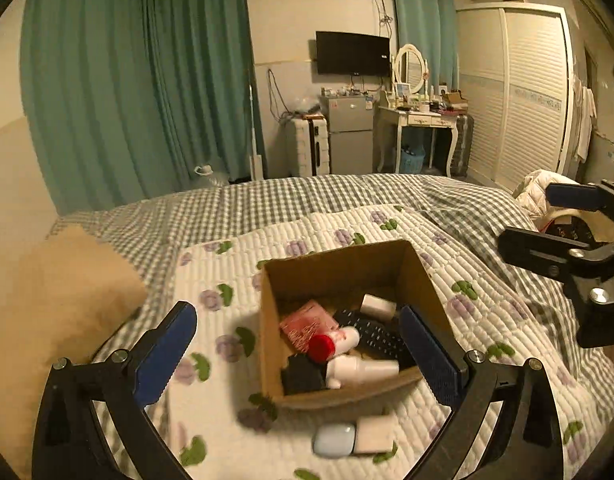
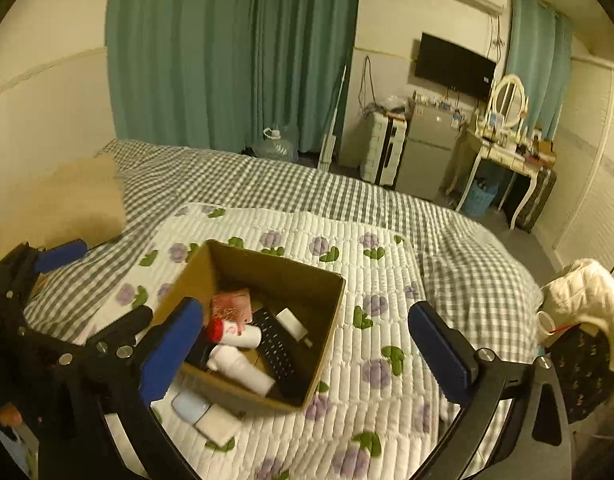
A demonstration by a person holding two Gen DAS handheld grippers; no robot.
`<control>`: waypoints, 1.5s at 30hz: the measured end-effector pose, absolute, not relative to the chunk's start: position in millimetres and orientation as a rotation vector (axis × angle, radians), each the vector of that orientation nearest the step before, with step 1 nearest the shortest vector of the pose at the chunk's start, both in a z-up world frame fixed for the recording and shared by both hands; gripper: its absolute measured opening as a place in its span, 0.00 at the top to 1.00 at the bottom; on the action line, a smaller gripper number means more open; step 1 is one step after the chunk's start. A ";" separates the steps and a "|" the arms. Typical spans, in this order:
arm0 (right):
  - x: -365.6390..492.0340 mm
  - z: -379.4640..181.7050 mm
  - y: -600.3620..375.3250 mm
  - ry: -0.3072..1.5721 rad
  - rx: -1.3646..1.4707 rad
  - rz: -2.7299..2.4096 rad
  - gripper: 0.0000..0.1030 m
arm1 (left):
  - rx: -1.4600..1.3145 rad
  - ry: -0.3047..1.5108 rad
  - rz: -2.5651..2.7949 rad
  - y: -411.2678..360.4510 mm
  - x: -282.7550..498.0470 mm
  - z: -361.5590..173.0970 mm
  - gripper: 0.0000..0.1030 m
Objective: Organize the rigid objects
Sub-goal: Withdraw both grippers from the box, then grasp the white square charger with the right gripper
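Your box (image 1: 339, 276) ahead is mostly filled. Both claws, left (image 1: 303, 354) and right (image 2: 307, 346), gape empty. Blue case (image 1: 334, 439) and white block (image 1: 374, 435) below remain outside.

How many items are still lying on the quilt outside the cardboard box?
2. A pale blue case and a white block lie touching side by side just in front of the cardboard box, on the floral quilt. Others could be hidden behind the box or claws.

We see green curtains (image 1: 139, 80), a wall television (image 1: 353, 53), a small fridge (image 1: 349, 134) beside a white dressing table (image 1: 417, 120), and a slatted wardrobe (image 1: 523, 92) behind the checked bed (image 1: 287, 196).
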State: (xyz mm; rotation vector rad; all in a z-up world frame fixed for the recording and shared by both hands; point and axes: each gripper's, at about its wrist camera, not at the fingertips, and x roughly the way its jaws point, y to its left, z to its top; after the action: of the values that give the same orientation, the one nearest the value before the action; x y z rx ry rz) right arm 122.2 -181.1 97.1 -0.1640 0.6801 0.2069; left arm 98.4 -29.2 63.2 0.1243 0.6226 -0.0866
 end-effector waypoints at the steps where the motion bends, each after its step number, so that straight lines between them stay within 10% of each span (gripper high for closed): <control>1: 112.9 97.0 -179.6 0.673 -0.172 0.212 0.00 | 0.128 0.622 -0.078 -26.0 90.8 62.1 0.00; 21: 111.9 -133.2 -112.2 1.035 -0.297 0.331 0.02 | 0.056 0.840 0.067 17.2 74.2 -94.0 0.00; 28: 121.3 -162.5 -96.6 1.110 -0.319 0.381 0.09 | 0.039 0.859 0.086 23.2 75.4 -100.3 0.00; 32: 128.2 -176.4 -94.0 1.167 -0.282 0.432 0.32 | 0.039 0.864 0.071 21.7 75.4 -100.9 0.00; 45: 114.0 -100.7 -172.0 1.007 -0.176 0.308 0.32 | 0.102 0.922 0.043 -19.9 86.3 -109.2 0.00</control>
State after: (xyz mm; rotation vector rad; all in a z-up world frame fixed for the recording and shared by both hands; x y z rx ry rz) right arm 114.0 -172.0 -100.7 -0.1762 1.0072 0.3076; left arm 86.3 -19.9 -109.2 0.1023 0.9222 0.0431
